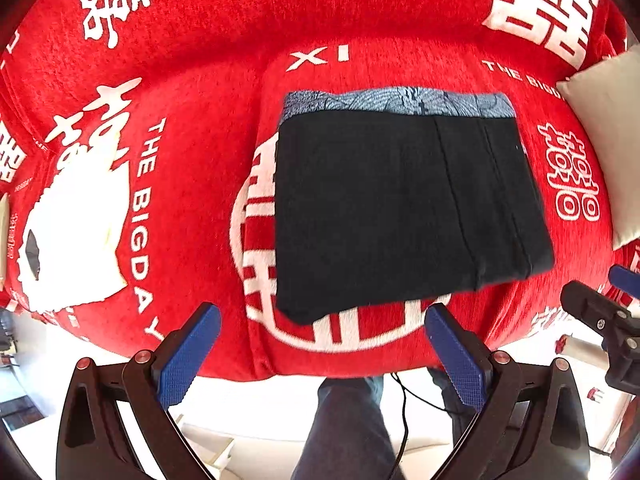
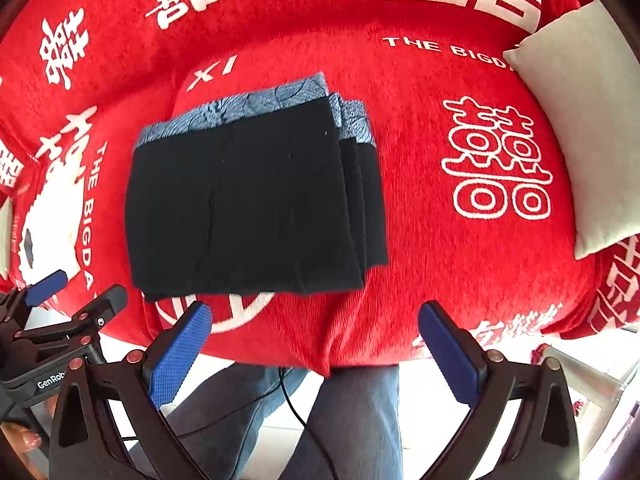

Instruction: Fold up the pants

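Observation:
The black pants (image 1: 400,208) lie folded into a compact rectangle on the red blanket (image 1: 200,140), with a blue patterned waistband along the far edge. They also show in the right wrist view (image 2: 248,204), with stacked layers at the right edge. My left gripper (image 1: 322,316) is open and empty, held above the near edge of the blanket, short of the pants. My right gripper (image 2: 314,312) is open and empty, also near the blanket's front edge. Each gripper shows at the side of the other's view.
The red blanket with white characters covers a cushioned surface. A light grey pillow (image 2: 588,120) lies at the right; it also shows in the left wrist view (image 1: 608,136). The person's legs in jeans (image 2: 352,420) stand below the front edge, with a black cable.

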A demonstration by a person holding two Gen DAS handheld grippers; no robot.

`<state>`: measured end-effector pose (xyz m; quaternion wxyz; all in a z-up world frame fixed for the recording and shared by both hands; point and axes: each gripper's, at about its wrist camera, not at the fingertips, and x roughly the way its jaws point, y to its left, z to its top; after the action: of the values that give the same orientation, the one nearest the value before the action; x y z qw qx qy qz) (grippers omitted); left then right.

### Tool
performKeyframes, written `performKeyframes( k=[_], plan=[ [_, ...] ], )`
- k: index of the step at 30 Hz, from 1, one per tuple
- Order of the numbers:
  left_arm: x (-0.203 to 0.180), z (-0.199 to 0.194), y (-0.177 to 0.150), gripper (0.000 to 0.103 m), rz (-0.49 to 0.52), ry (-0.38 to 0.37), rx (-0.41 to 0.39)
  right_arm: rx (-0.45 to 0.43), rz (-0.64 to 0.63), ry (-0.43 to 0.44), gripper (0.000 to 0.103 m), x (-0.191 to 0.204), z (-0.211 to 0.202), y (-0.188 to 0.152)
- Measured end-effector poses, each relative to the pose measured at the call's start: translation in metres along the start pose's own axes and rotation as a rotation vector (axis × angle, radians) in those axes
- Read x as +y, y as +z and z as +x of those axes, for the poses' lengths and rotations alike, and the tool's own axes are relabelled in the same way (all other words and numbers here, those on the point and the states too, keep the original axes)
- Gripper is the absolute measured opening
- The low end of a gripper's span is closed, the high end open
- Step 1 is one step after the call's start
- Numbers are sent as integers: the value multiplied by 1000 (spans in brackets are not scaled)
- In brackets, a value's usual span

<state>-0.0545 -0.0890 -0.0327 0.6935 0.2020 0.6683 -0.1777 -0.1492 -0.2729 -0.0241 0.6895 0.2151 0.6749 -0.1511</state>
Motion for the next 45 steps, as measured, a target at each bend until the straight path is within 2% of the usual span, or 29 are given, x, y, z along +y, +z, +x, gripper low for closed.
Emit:
performKeyframes(
  k=[3, 18, 45],
  plan=[
    [-2, -6, -7, 102, 24, 24, 10, 9, 2, -14, 103, 5, -6, -5],
    [-6, -30, -19, 102, 69, -9, 8, 0, -82, -81, 103, 25, -25, -15],
    [-6, -38, -17, 102, 83, -3, -9, -24, -87, -100, 103, 32, -34, -12]
  ],
)
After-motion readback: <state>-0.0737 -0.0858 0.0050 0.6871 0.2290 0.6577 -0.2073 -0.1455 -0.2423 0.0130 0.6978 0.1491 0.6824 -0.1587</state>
